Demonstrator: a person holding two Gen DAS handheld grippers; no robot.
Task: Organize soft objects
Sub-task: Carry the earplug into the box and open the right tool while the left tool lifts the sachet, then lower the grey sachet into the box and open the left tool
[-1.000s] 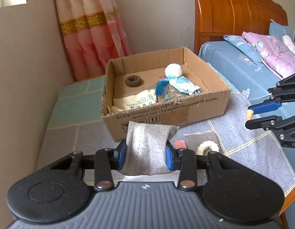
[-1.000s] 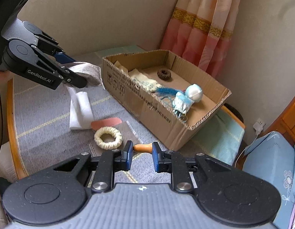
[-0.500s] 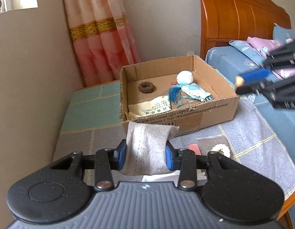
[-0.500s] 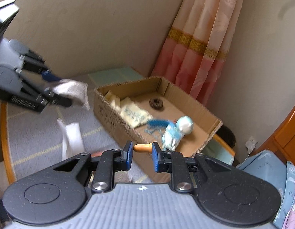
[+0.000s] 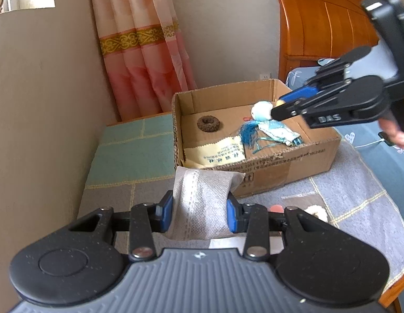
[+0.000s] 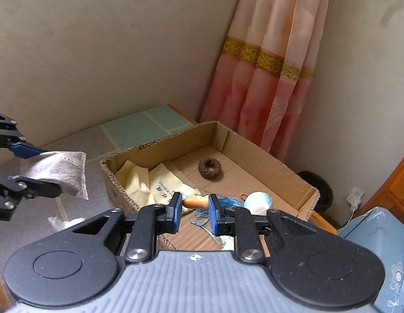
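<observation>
A: What is the left gripper carrying?

B: A grey fabric pouch with a white stitched band down its front. The jaws are closed on its two sides, and it stands upright between the blue pads. It hangs in front of the near wall of the cardboard box, above the grey patchwork cloth covering the desk.

A: And the right gripper?

B: Its jaws are clamped on a small orange piece with a rounded tip. What it is I cannot tell. From the left wrist camera the right gripper reaches over the right side of the box, its tips just beside the white ball head of the blue tassel doll.

A: What lies in the box already?

B: A brown knitted ring toward the back wall, pale yellow cloths with pinked edges and printed characters along the near left corner, and the doll with its blue tassel on the right. The right wrist camera shows the same ring and cloths.

A: Anything left on the desk?

B: A cream fluffy ring and a pink-red piece peek out behind the left gripper's right finger, on a grey cloth square. Something white lies flat under the pouch. A pink curtain hangs behind the box, and a wooden headboard stands to the right.
</observation>
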